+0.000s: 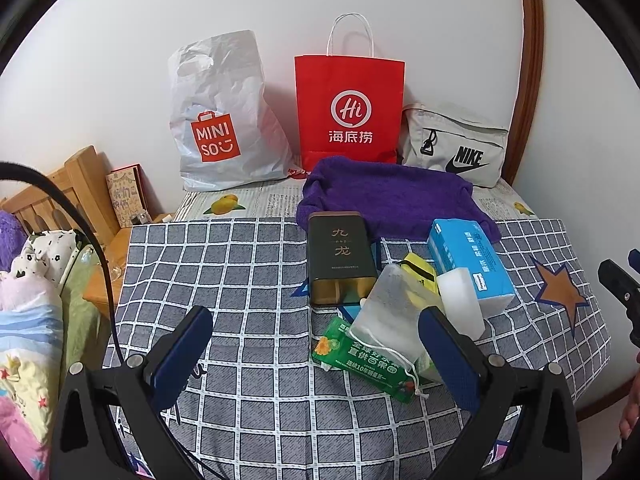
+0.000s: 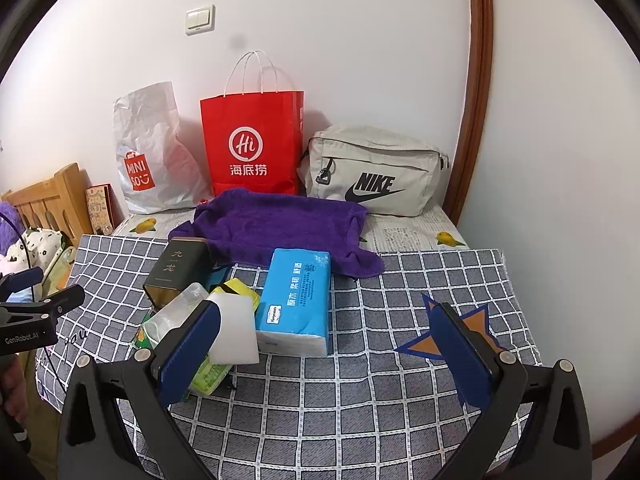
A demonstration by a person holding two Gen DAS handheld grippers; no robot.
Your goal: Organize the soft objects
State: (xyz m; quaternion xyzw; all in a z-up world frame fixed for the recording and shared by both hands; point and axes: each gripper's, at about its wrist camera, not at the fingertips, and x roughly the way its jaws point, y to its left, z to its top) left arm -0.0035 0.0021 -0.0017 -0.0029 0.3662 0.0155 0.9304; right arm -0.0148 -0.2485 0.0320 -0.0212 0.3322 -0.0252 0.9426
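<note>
Both your grippers are wide open, nothing in them. Left gripper (image 1: 316, 354) has the drawstring pouch (image 1: 390, 312) right at its right finger, atop the green packet (image 1: 360, 354). Right gripper (image 2: 326, 344) is nearer the blue tissue pack (image 2: 296, 300), long axis running near-to-far. Open checked cloth (image 2: 400, 380) lies right of it. The purple towel (image 2: 276, 224) sits further back, with 3 bags along the wall.
</note>
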